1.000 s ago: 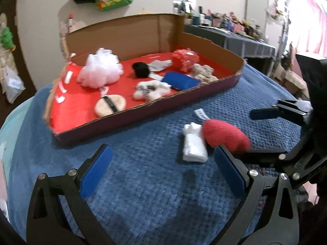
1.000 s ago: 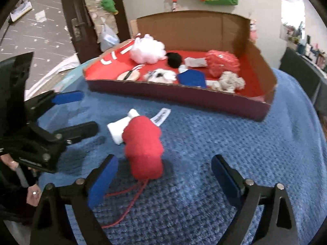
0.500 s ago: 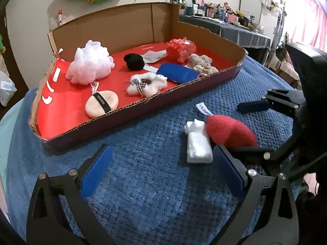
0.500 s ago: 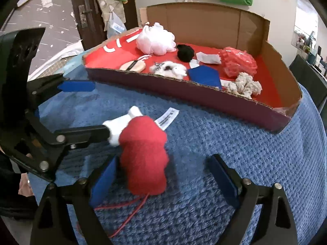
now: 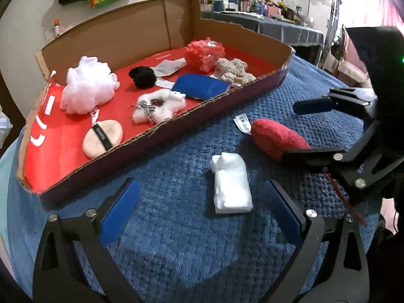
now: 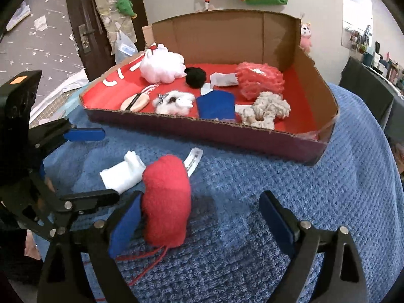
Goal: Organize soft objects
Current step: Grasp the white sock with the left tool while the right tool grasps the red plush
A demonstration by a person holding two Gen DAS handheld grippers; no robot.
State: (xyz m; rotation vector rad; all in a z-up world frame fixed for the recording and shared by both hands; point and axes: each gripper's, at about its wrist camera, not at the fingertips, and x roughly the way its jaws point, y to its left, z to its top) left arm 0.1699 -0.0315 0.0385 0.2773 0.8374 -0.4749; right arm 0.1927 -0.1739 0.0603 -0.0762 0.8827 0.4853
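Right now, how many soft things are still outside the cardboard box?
2: a red plush between the right gripper fingers, and a white cloth roll beside it on the blue blanket.

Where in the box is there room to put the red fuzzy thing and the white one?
The cardboard box has bare red floor at its right end, beyond the beige yarn bundle and pink pouf. There is more at the left end, around the round powder puff below the white pouf. The middle is crowded: black pompom, blue pad, fluffy white toy.
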